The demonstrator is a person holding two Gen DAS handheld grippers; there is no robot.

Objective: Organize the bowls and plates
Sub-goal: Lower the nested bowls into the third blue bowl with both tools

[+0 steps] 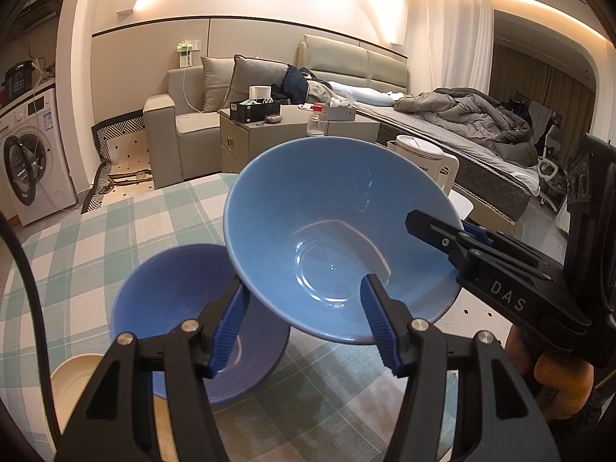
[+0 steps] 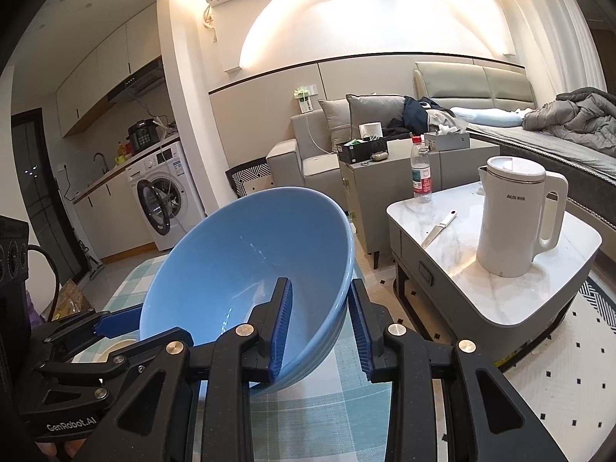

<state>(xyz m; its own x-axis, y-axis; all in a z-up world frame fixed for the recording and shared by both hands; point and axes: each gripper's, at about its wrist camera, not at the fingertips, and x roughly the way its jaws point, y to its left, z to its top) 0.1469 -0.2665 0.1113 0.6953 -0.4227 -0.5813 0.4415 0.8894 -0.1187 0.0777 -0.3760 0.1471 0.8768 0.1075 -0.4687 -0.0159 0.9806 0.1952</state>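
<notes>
Both grippers are gripping the light blue bowl (image 1: 327,238), holding it tilted in the air above the checked desk (image 1: 96,231). The left gripper (image 1: 304,323) is pinching the bowl's near rim wall between its jaws, and the right gripper (image 2: 319,327) is clamping the opposite rim. A darker blue bowl (image 1: 173,300) is sitting on the desk below, seemingly beside a cream plate (image 1: 73,377) near the desk's near edge.

Each camera sits just behind its own claw, angled down and close over the checkered surface (image 1: 115,231). Both face the sofa (image 1: 184,115) and bed (image 2: 577,146), sharing the light blue bowl (image 1: 327,231) between them.
</notes>
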